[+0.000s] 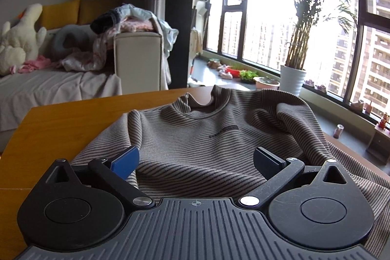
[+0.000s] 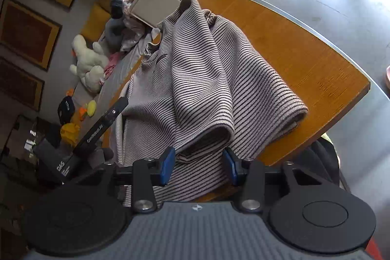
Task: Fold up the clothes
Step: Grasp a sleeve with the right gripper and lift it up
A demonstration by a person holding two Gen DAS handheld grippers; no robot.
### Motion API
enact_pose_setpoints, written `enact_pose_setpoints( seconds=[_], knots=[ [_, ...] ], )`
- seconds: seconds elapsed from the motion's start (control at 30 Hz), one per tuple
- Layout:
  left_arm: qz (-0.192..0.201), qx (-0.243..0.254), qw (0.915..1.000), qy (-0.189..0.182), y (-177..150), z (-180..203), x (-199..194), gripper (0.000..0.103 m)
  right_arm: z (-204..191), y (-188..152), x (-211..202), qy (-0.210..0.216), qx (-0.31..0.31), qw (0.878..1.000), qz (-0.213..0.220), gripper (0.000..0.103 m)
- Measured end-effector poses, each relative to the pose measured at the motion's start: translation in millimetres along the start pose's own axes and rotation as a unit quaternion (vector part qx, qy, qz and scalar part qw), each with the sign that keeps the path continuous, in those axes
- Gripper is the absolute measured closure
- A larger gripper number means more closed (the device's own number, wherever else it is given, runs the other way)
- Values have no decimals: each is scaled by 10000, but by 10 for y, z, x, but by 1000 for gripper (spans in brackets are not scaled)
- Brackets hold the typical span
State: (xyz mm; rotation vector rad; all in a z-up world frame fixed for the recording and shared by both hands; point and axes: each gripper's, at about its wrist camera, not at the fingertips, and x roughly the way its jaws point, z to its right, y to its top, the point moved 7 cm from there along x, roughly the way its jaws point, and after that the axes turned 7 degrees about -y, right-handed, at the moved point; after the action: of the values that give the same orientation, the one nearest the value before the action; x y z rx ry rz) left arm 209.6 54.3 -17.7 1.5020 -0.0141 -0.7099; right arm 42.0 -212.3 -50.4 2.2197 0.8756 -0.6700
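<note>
Striped sweater (image 1: 195,135) sprawled on bench (image 1: 56,123), one side flopped over its middle. Soft, floppy knit, light (will sag). Left gripper (image 1: 195,160) jaws spread wide above hem; right gripper (image 2: 198,166) jaws apart, hem fold between, not pinched. Grab hem corners or shoulders.

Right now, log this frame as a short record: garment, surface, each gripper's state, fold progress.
garment: striped sweater, collar at the far end, chest print facing up
surface: wooden table
fold progress: one side already laid over the body; the rest is rumpled
left gripper: open, over the lower part of the sweater, gripping nothing
right gripper: open, fingers either side of the folded edge
</note>
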Motion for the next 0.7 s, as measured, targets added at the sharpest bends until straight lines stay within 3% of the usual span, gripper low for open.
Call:
enact_pose_setpoints(
  seconds=[0.1, 0.13, 0.23, 0.3, 0.43, 0.6, 0.7],
  knots=[
    [14, 14, 10000, 72, -2, 0, -16, 0, -102, 73, 177, -86, -233, 9993, 296, 62],
    [19, 13, 9999, 101, -2, -3, -22, 0, -155, 95, 242, -219, -462, 9980, 383, 76],
    [51, -8, 9998, 173, 0, -15, -45, 0, -286, 227, 322, -438, -996, 9926, 533, 94],
    [75, -46, 9998, 197, 0, -29, -62, 0, -386, 482, 237, -571, -1407, 9841, 927, 99],
    [77, -210, 9997, 141, -1, -81, -86, 0, -558, 1201, -158, -1046, -2140, 9510, 1970, 99],
    [82, -430, 9990, 57, 19, -170, -182, 0, -738, 2175, -621, -2022, -2815, 8866, 3062, 99],
    [49, -495, 9988, 38, 34, -214, -243, 0, -831, 2541, -755, -2271, -2781, 8728, 3306, 99]
  ],
)
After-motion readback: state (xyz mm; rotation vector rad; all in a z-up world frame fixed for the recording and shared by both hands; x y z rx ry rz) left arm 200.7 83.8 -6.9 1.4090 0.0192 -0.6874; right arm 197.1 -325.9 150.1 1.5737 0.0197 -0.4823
